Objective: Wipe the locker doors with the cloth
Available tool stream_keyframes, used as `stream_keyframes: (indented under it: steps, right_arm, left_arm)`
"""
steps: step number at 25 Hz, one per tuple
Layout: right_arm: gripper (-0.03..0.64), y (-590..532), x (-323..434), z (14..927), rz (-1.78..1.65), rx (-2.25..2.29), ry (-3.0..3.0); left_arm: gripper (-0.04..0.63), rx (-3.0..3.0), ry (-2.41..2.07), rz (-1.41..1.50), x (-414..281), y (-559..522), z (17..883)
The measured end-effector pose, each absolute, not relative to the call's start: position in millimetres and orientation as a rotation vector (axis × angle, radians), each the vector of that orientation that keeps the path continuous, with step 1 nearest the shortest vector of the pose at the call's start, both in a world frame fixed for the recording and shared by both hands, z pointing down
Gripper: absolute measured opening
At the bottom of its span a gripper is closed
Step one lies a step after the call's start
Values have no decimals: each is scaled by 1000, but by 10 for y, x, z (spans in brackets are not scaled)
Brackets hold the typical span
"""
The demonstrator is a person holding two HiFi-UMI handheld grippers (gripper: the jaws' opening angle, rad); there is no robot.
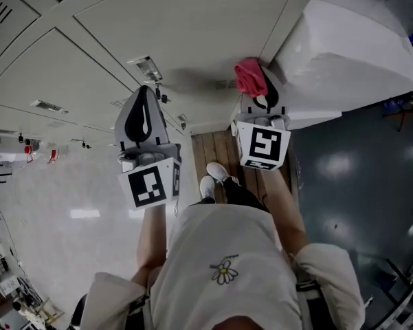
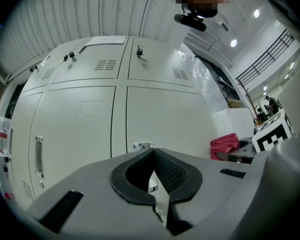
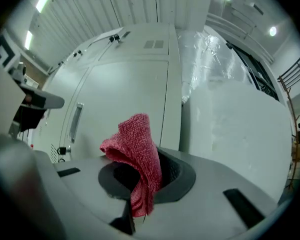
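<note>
A red cloth (image 3: 135,156) sticks out of my right gripper (image 3: 145,176), whose jaws are shut on it; in the head view the red cloth (image 1: 251,76) is a bunch at the gripper's tip, a short way off the pale locker doors (image 1: 185,26). My left gripper (image 2: 154,176) points at the locker doors (image 2: 115,119) with its jaws shut and nothing between them. The left gripper (image 1: 146,115) sits near a door latch (image 1: 146,67). The right gripper (image 1: 261,105) is held level with it, to the right.
A large white wrapped block (image 1: 343,60) stands right of the lockers, close to my right gripper. Door handles (image 2: 38,156) and vents (image 2: 106,64) stud the doors. A wooden floor strip (image 1: 209,150) and my feet (image 1: 213,177) lie below. Shelving (image 1: 7,280) sits far left.
</note>
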State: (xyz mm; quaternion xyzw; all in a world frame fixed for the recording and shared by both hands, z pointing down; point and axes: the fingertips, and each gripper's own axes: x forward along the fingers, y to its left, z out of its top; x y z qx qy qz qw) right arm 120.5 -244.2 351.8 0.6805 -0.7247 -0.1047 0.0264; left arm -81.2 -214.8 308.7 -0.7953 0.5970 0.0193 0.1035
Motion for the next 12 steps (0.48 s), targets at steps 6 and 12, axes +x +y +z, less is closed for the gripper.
stream_keyframes:
  steps: [6, 12]
  right_arm:
    - [29, -2215, 834, 2939, -462, 2031, -2429]
    - [29, -2009, 628, 2825, -483, 1968, -2513]
  left_arm:
    - [16, -2331, 1774, 101, -820, -1999, 2949]
    - [17, -2281, 1767, 148, -868, -1893, 2823]
